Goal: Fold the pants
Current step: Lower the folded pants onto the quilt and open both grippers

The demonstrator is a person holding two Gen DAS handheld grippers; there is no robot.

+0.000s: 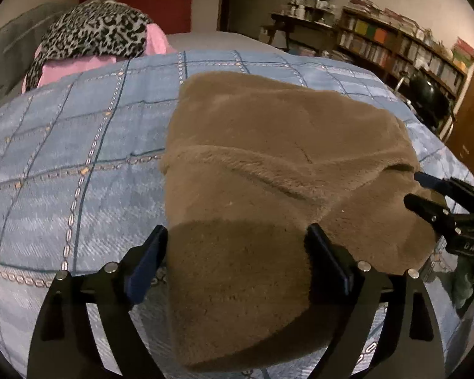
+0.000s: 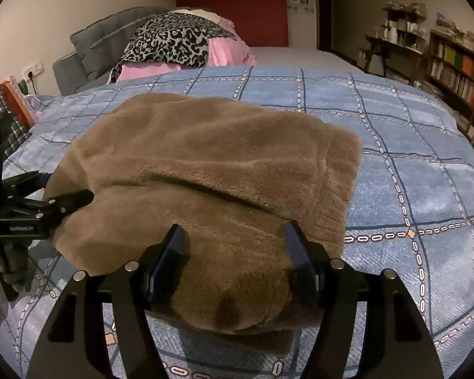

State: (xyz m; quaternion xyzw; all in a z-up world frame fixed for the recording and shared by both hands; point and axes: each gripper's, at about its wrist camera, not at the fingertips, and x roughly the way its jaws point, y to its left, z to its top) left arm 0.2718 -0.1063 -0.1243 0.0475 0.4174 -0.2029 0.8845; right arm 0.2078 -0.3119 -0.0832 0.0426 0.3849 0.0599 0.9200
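Brown fleece pants (image 1: 268,145) lie folded into a thick bundle on a blue checked bedspread (image 1: 79,158). My left gripper (image 1: 237,252) hovers over the bundle's near left end, jaws wide apart; one pad sits beside the fabric edge, and neither presses it. In the right wrist view the pants (image 2: 211,158) bulge up between the pads of my right gripper (image 2: 237,252), which is shut on the near right edge. Each gripper shows in the other's view: the right gripper (image 1: 409,186) at the bundle's right side, the left gripper (image 2: 66,186) at its left side.
A leopard-print garment (image 2: 173,41) on pink cloth (image 2: 227,50) lies at the far end of the bed, by a grey cushion (image 2: 91,44). Bookshelves (image 1: 401,50) and a dark chair (image 1: 426,94) stand to the right. Bare bedspread (image 2: 410,158) stretches right of the pants.
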